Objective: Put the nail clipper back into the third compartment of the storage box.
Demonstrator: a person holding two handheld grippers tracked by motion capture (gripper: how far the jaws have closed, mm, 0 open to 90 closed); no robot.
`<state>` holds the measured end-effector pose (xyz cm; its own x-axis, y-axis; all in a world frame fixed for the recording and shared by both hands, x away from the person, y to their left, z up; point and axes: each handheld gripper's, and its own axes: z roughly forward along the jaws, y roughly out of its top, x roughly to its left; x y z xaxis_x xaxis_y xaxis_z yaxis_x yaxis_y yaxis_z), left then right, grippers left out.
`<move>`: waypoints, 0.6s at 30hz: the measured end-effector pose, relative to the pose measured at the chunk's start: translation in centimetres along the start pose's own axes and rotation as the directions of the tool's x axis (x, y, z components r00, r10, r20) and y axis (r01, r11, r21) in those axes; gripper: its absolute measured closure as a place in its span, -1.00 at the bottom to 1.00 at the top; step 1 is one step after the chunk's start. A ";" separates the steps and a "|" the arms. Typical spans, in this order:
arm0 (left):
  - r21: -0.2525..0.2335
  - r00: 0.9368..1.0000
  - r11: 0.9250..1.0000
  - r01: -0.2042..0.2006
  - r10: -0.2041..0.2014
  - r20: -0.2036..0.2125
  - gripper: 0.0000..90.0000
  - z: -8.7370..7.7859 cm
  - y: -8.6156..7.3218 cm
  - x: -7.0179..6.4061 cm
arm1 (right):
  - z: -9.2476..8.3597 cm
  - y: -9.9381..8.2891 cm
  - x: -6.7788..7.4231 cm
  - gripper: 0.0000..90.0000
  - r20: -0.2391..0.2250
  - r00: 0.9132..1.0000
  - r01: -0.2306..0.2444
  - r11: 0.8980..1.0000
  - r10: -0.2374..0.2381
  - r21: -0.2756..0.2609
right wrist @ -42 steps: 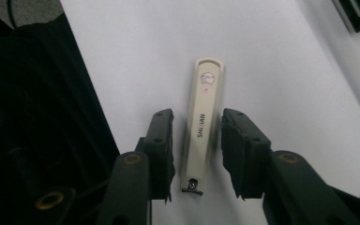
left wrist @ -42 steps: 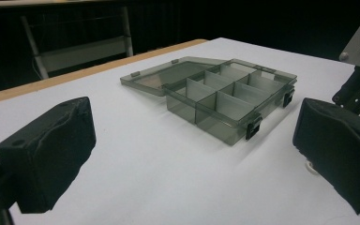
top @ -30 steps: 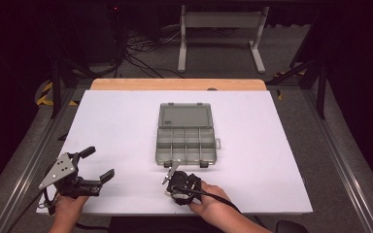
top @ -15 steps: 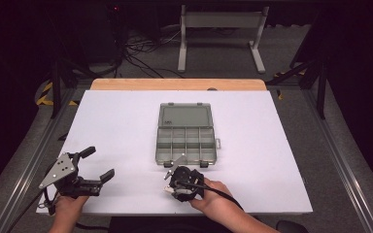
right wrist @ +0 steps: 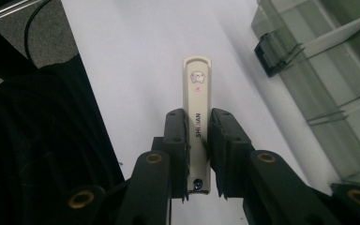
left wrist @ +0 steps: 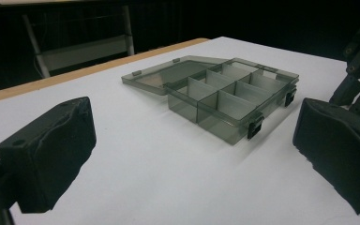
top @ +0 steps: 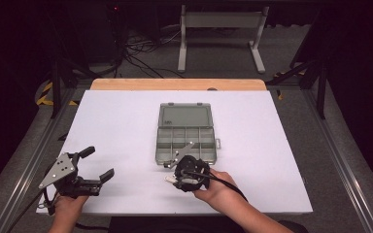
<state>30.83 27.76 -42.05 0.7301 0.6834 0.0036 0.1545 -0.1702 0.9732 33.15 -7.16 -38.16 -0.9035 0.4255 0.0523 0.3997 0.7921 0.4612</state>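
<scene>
1. Two grippers are seen over the white worktop [top: 126,126]: the left gripper [top: 97,162] is held near the front left corner with its jaws apart and nothing between them.
2. The right gripper [right wrist: 198,140] is clamped on a cream nail clipper [right wrist: 197,101], which is gripped by its long flat sides, its free end projecting straight out beyond the jaws.
3. The open compartment box [top: 185,141] is found just beyond the right gripper [top: 172,171], with its lid laid flat at the far side.
4. The clipper's long axis is judged to point along the box's front edge, so a turn toward the near compartments would be needed; the right hand is by far the nearer.
</scene>
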 end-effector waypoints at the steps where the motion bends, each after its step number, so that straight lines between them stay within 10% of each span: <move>1: 0.000 1.000 1.000 0.000 0.000 0.000 -0.99 0.0 0.0 0.0 | -0.2 0.1 -0.1 0.72 0.003 1.000 0.004 1.000 -0.004 -0.004; 18: 0.002 1.000 1.000 0.001 -0.001 -0.002 -0.99 0.0 0.0 0.0 | -3.0 1.2 -1.5 0.72 0.034 0.999 0.009 0.997 -0.007 -0.071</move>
<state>30.84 27.79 -42.06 0.7288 0.6847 0.0032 0.1563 -0.1710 0.9728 34.55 -8.18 -34.99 -0.9002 0.4350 0.0187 0.3796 0.7631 0.5231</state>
